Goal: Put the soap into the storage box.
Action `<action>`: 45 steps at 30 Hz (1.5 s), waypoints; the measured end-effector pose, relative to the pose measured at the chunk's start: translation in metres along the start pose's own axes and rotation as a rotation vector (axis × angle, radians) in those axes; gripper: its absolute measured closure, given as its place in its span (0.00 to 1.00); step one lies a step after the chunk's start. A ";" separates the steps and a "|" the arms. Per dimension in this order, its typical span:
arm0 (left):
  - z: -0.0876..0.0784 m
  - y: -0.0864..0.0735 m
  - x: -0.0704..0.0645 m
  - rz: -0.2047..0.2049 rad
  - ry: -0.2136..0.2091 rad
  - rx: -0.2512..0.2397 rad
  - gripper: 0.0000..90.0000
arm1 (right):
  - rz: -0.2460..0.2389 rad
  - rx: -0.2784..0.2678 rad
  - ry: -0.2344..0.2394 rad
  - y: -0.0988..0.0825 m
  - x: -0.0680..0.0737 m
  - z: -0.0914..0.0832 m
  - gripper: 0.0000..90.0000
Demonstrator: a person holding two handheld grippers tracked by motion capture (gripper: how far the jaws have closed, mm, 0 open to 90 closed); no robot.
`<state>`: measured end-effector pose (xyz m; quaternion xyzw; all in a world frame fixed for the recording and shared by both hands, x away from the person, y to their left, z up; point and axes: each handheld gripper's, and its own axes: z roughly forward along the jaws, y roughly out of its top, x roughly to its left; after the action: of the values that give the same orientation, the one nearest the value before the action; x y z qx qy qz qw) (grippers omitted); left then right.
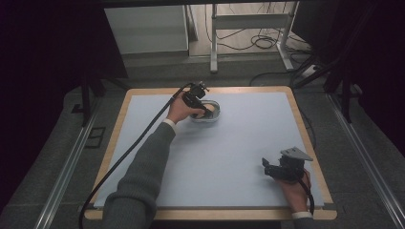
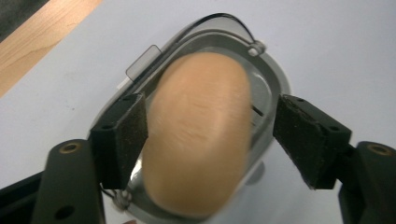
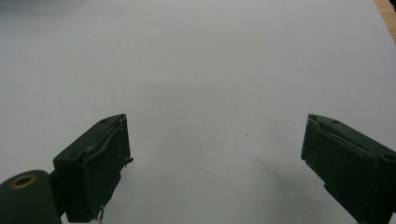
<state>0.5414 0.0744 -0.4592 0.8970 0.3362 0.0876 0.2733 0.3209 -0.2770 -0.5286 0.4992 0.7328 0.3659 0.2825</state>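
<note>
nearest the person, the right gripper [image 1: 282,168] rests low on the pale blue table mat [image 1: 239,143], its jaws spread wide over bare mat in its own view. farther off, the left gripper [image 2: 210,135] hangs over a clear oval glass container with a wire clasp [image 2: 261,84]; its view reveals a smooth tan oval bread roll [image 2: 198,135] inside, jaws parted on either side of it.

We saw a see-through oval dish [image 2: 268,84] with a thin wire handle lying toward the table's far side. Inside it sat a smooth, tan, egg-shaped bun [image 2: 198,135] that filled most of the dish.
</note>
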 end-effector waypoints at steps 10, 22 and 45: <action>-0.022 -0.021 -0.013 -0.004 0.002 -0.071 0.23 | -0.008 0.003 -0.009 0.000 0.001 0.000 0.09; -0.046 -0.045 -0.033 -0.001 0.001 -0.146 0.22 | -0.006 0.003 -0.012 0.000 0.001 0.000 0.09; -0.081 -0.144 -0.066 -0.076 -0.020 -0.250 0.25 | -0.009 0.000 -0.019 0.000 0.002 0.000 0.09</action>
<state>0.3835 0.1560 -0.4687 0.8434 0.3535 0.1093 0.3895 0.3203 -0.2754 -0.5286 0.4993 0.7325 0.3598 0.2910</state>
